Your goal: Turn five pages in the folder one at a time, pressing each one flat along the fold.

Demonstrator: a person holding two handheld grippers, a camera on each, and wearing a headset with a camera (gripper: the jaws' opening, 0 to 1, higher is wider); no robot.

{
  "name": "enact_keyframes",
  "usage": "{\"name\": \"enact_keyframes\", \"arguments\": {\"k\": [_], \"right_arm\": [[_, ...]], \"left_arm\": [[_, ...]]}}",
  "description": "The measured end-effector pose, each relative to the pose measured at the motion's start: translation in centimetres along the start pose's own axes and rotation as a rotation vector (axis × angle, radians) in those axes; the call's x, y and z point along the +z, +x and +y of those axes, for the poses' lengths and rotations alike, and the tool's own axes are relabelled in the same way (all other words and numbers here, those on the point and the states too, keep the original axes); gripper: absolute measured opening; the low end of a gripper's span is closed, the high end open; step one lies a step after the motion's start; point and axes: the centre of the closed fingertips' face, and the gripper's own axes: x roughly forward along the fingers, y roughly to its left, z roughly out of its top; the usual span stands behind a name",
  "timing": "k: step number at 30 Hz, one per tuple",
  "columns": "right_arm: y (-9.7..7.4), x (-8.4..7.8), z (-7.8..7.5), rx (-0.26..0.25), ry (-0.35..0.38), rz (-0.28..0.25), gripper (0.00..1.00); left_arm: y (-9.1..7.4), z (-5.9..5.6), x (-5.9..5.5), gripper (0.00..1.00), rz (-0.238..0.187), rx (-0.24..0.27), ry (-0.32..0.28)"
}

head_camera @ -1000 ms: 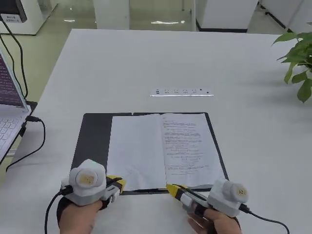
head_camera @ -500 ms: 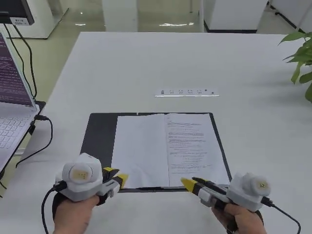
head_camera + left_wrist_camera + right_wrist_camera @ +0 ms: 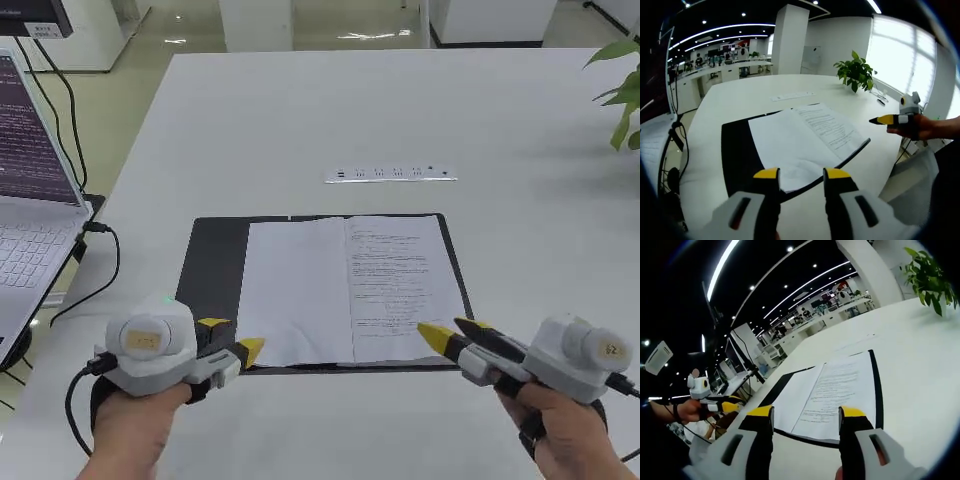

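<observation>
Jaws apart and empty on both sides: the left gripper (image 3: 235, 338) shows a moderate gap between its yellow tips, and the right gripper (image 3: 450, 332) is opened a little wider, with nothing between them. The folder (image 3: 210, 270) lies open and flat on the white table (image 3: 300, 110), near the person, with a blank page (image 3: 295, 290) on the left and a printed page (image 3: 395, 285) on the right of the fold (image 3: 348, 290). The left gripper hovers just off the near left corner of the sheets, the right gripper just off the near right corner, and neither appears to touch paper. It looks like a pause between turns, with the printed page next in line. The coming move calls for the right jaws to catch one sheet alone at that near corner, carry it across to the left, then press along the fold; grabbing two sheets is the risk.
</observation>
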Motion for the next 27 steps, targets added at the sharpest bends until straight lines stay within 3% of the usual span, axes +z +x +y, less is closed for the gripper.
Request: {"name": "enact_keyframes", "arguments": {"k": [9,15,21,27], "right_arm": [[-2.7,1.4,-0.4,-0.026,-0.037,-0.029,0.55],[-4.3,1.8,-0.6,-0.054,-0.099,-0.018,0.57],[-5.7,1.6,-0.7,-0.076,-0.113,-0.025,0.61],[-6.6,0.1,-0.3,-0.081,-0.113,0.001,0.65]], "left_arm": [[-2.6,0.8,1.9,0.44,-0.050,0.010,0.004],[-3.7,0.5,3.1,0.51,-0.086,-0.002,-0.002],[-4.7,-0.2,3.1,0.61,-0.086,-0.005,0.011],[-5.2,-0.5,1.7,0.70,-0.068,0.003,0.010]]}}
